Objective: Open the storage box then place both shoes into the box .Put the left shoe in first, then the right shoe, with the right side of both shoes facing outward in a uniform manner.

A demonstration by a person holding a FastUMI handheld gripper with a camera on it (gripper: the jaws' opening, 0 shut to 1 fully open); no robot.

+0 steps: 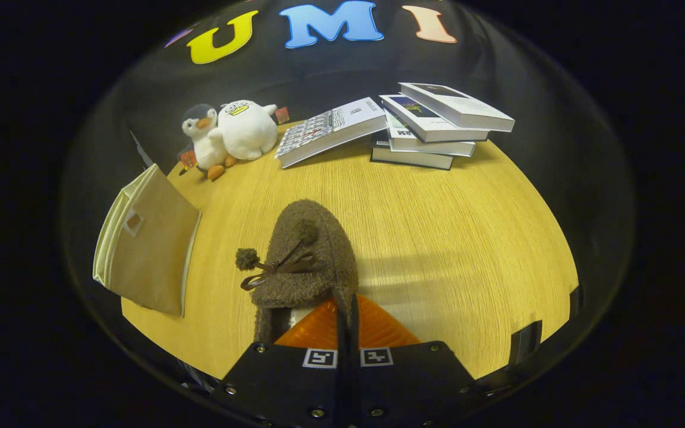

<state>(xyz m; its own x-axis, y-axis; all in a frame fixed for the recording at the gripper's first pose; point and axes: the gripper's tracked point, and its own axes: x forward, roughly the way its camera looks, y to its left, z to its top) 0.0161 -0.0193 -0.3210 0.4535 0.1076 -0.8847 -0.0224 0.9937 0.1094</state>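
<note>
1. One fuzzy brown shoe (307, 261) sits on the wooden table (449, 238), just ahead of the gripper (345, 309). Its toe points away, toward the far side.
2. Both fingers are pressed close together, and the back rim of the shoe looks pinched between them. So the gripper seems clamped on the shoe's heel edge.
3. The shoe looks soft and light, like a woolly slipper. It will likely bend and flop when lifted, so a hold on the thick heel rim seems best.
4. A thin ribbon bow with little pom-poms (247, 258) lies on top. Those bits are floppy and could snag, so they are a poor place to grab.
5. The beige storage box (152, 249) stands to the left of the shoe, near the table edge. I cannot tell if it is open.
6. Two plush toys (229, 134) and some books (414, 128) rest far away at the back.
</note>
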